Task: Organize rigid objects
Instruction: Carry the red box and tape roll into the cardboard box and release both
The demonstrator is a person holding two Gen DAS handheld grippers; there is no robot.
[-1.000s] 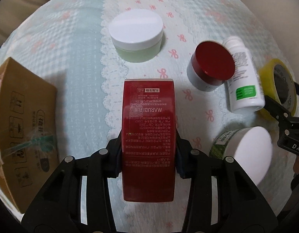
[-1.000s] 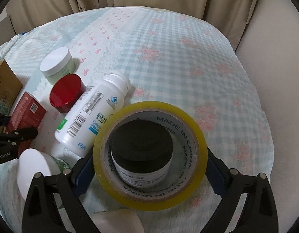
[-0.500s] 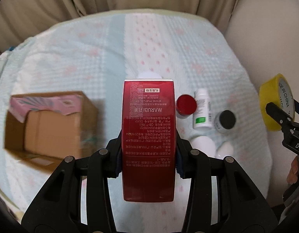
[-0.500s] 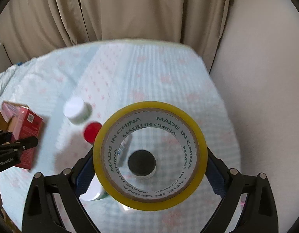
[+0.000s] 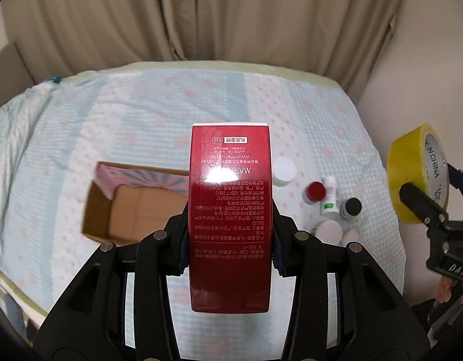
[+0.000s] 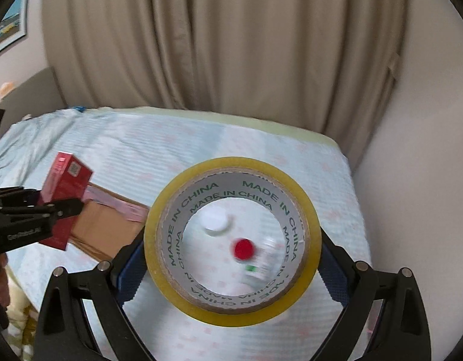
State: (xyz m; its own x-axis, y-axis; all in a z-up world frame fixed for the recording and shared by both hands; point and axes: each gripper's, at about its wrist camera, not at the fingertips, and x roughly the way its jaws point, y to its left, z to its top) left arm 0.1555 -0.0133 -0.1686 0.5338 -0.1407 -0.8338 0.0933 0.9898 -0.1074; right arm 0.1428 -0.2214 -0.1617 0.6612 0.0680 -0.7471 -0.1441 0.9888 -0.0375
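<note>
My left gripper [image 5: 229, 240] is shut on a red carton [image 5: 230, 210] and holds it high above the bed; the carton also shows in the right wrist view [image 6: 66, 192]. My right gripper [image 6: 231, 258] is shut on a yellow tape roll [image 6: 303, 207], also high up; the roll shows at the right of the left wrist view [image 5: 412, 177]. An open cardboard box [image 5: 141, 207] lies on the bed below the carton, with a pink item [image 5: 141, 174] at its far side.
On the checked bedspread [image 5: 141, 114] right of the box lie a white-lidded jar [image 5: 284, 170], a red-lidded jar [image 5: 315, 191], a white bottle [image 5: 329, 200], a black-lidded jar [image 5: 351, 207] and a white-lidded tub [image 5: 329, 231]. Beige curtains [image 5: 201, 15] hang behind; a wall is at right.
Both grippers have risen far above the bed with their loads. The jars and bottle now look small below. The left gripper has shifted over the cardboard box.
</note>
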